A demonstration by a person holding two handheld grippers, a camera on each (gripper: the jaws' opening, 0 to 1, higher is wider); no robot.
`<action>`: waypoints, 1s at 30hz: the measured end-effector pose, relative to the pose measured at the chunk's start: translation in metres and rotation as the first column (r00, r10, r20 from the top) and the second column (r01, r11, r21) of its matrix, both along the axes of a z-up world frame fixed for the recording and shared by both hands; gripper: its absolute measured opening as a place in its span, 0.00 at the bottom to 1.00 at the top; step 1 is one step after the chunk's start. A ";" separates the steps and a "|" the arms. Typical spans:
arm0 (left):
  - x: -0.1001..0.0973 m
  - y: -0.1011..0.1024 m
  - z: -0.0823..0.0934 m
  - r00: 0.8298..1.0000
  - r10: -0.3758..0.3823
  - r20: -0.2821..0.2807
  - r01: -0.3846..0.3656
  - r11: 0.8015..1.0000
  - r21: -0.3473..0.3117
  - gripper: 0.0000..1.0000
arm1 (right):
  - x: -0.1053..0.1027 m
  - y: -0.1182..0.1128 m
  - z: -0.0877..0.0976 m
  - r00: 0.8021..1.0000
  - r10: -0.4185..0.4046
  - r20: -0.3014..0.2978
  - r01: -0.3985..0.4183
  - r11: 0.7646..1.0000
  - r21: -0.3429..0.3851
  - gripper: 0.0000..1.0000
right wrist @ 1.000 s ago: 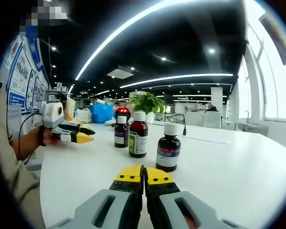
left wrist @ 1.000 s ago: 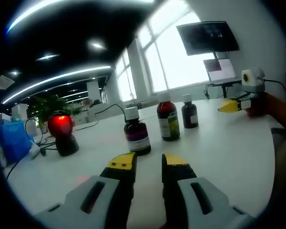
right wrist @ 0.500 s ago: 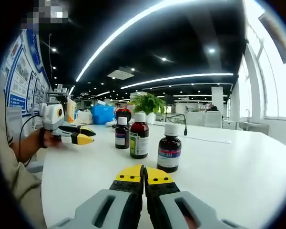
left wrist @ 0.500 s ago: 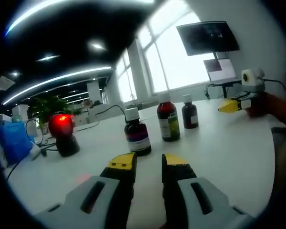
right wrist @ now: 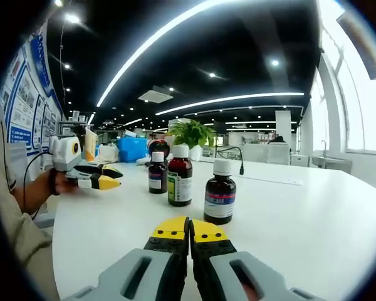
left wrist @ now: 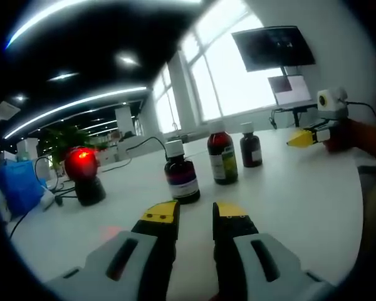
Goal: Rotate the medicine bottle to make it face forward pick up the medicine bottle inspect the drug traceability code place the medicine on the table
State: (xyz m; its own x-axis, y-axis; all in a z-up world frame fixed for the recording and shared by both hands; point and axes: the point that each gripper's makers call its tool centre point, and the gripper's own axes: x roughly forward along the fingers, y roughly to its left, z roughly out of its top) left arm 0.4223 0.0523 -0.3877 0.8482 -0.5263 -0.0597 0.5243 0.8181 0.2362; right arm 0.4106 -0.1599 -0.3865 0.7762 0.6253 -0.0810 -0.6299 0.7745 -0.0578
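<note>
In the right gripper view, the right claw [right wrist: 188,229] hangs pressed together, empty, over the smooth white worktop [right wrist: 313,213]. Beyond stand three dark, white-capped, round medicine bottles [right wrist: 220,200]; label text is unreadable. The left claw [left wrist: 195,213] is parted, empty, near one bottle.

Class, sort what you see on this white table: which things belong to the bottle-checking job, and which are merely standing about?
Belong to the job:
- three brown glass medicine bottles with white caps
- black scanner with red glowing head
- left gripper, fingers apart
- right gripper, fingers together

Standing about:
- green potted plant
- blue bag
- wall-mounted dark screen
</note>
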 end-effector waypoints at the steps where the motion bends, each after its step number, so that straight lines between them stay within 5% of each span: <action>1: 0.000 -0.001 0.000 1.000 -0.003 0.001 0.003 1.000 0.000 0.14 | 0.000 0.000 -0.001 1.000 0.003 0.000 -0.003 1.000 -0.005 0.00; 10: 0.001 0.001 -0.002 1.000 0.019 0.022 -0.020 0.998 0.056 0.14 | 0.003 -0.001 -0.001 1.000 0.015 -0.012 -0.015 1.000 0.018 0.00; 19: 0.000 0.005 0.004 1.000 0.024 -0.008 -0.024 0.999 -0.027 0.14 | 0.004 -0.003 -0.001 1.000 0.013 -0.001 -0.013 1.000 0.004 0.00; 30: 0.004 0.003 0.016 0.999 0.041 -0.006 -0.041 0.998 -0.046 0.16 | 0.006 -0.005 0.000 1.000 0.013 0.007 -0.013 1.000 0.004 0.00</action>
